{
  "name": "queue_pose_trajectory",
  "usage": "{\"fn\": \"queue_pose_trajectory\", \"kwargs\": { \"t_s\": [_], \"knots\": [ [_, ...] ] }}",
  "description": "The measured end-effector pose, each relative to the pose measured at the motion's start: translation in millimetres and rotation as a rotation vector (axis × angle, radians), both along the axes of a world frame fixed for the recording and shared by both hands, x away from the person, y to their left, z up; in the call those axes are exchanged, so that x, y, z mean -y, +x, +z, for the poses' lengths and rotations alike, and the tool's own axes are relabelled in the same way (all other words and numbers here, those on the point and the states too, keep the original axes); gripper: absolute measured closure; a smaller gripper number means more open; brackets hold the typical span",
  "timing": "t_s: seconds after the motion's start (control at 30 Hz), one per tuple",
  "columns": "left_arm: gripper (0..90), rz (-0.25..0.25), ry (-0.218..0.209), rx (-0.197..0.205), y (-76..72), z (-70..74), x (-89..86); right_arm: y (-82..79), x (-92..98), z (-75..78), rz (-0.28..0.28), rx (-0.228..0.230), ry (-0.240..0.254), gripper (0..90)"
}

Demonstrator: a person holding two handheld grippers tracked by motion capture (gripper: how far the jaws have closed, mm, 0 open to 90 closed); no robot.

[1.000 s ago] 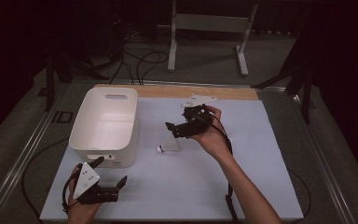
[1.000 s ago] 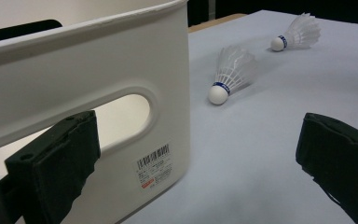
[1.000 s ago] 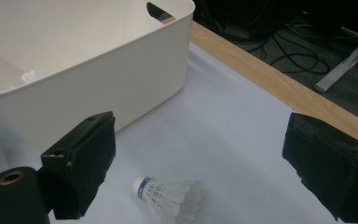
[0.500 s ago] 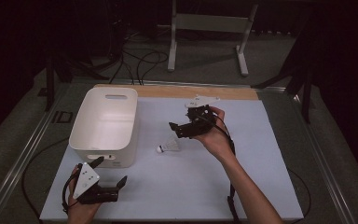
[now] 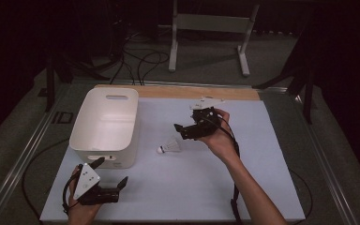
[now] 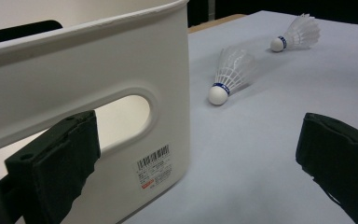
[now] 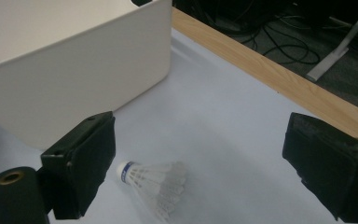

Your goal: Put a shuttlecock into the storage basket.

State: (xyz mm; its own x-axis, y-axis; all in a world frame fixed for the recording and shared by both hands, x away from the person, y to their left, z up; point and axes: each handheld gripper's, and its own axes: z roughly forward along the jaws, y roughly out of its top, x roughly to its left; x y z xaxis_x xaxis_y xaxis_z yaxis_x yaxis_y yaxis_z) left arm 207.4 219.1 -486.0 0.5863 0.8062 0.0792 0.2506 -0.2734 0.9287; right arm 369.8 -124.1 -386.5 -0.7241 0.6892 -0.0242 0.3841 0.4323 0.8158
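Right gripper point(image 5: 183, 131), jaws wide apart, hangs just upper right of the shuttlecock point(image 5: 170, 146) at frame centre, cork pointing lower left toward the bin point(image 5: 104, 127); left gripper point(image 5: 108, 176), also agape, sits farther off.

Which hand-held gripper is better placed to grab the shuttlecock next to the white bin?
Right. The right hand-held gripper hovers open just beside the shuttlecock, which lies between its jaws in its own view. The left hand-held gripper sits open near the table's front edge, farther away.

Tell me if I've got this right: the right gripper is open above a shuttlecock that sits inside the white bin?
Not quite. The right gripper is open above the shuttlecock, but it lies on the table beside the white bin, as the high view shows.
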Motion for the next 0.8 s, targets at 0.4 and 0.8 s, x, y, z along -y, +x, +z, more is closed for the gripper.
{"fn": "queue_pose_trajectory", "kwargs": {
  "t_s": [0.4, 0.8],
  "knots": [
    [0.4, 0.000, 0.003, 0.000, 0.3, 0.0, 0.3, 0.7, 13.4, -5.0, -0.025, -0.009, -0.008, 9.5],
    [0.4, 0.000, 0.001, 0.000, 0.1, 0.0, 0.4, 1.3, 24.7, -7.6, -0.047, -0.015, -0.015, 9.5]
  ]
}}
